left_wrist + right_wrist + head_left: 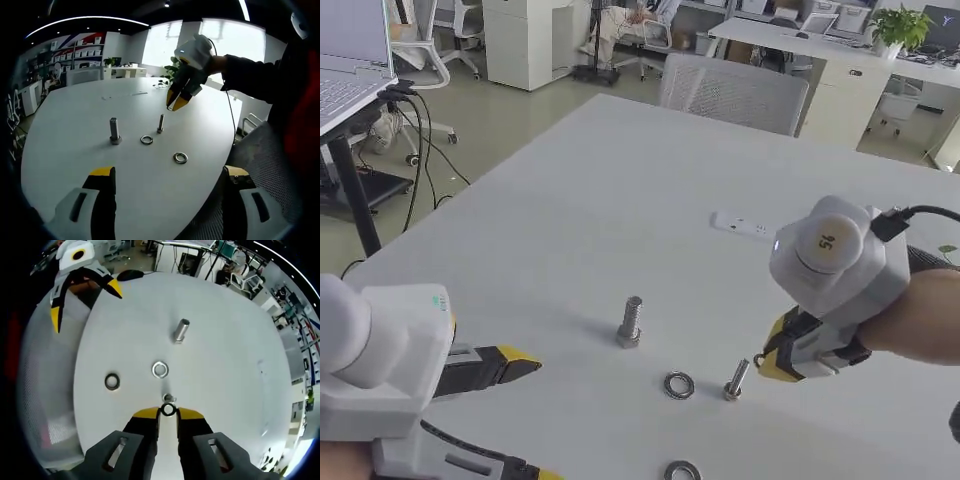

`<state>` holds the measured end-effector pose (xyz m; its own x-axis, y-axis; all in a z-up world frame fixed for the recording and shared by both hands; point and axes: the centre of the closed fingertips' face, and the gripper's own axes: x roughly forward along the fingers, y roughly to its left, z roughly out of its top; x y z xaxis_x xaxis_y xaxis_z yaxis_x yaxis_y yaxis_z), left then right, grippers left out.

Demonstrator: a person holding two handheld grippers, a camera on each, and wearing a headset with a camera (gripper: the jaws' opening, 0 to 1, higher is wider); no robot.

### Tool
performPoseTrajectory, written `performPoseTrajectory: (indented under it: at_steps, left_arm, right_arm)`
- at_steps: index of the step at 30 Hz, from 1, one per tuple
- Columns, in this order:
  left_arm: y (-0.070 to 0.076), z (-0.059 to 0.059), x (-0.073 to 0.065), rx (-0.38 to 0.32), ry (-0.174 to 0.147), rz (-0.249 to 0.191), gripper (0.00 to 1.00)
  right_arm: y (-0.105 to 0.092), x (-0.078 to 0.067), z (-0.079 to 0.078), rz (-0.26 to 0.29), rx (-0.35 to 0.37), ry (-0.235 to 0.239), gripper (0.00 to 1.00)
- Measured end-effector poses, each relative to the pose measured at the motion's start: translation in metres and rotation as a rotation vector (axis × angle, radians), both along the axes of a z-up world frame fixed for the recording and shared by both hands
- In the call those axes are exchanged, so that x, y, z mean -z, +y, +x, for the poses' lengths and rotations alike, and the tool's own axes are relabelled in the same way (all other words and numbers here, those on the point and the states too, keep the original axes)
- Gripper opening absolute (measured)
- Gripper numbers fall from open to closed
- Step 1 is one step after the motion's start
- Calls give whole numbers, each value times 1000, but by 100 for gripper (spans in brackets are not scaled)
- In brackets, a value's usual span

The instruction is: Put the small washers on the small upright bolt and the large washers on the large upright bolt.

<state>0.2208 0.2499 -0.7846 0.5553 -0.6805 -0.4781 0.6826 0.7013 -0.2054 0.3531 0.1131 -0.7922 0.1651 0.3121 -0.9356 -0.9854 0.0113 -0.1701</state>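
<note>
**Threading a small washer onto the small bolt**

The right gripper (168, 414) has its fingers nearly closed, pinching a small washer (168, 410) by its rim just above the tip of the small bolt (168, 398). The step in hand looks like dropping that ring over the bolt. To do it well:
- Keep the washer flat.
- Centre its hole on the bolt's tip, which the right gripper view lines up closely.
- Lower it until the thread is through the hole.
- Only then part the fingers, and only slightly, so a yellow tip does not knock the bolt, which in the head view seems to lean a little.

The left gripper (168, 172) is spread wide and holds nothing. It hangs at the near edge, well apart from the bolts.

The worktop (580, 200) is smooth, matt white and rounded at the edge, so a dropped ring could roll or slide. The large bolt (631, 322) stands head-down, a stout grey threaded steel post. The small bolt is thin with a smaller base, so it is likely the easier to tip. 2 steel washers (679, 385) (682, 470) lie flat near it. These shiny rings look wider than the held one, so they are probably meant for the large bolt.
</note>
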Motion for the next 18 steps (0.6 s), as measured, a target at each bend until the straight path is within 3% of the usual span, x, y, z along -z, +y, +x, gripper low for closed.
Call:
performPoseTrajectory:
  at_steps: [18]
  left_arm:
    - [1,-1,5,-12,24,7,88]
  right_arm:
    - [7,18,9,-28,-34,30,14]
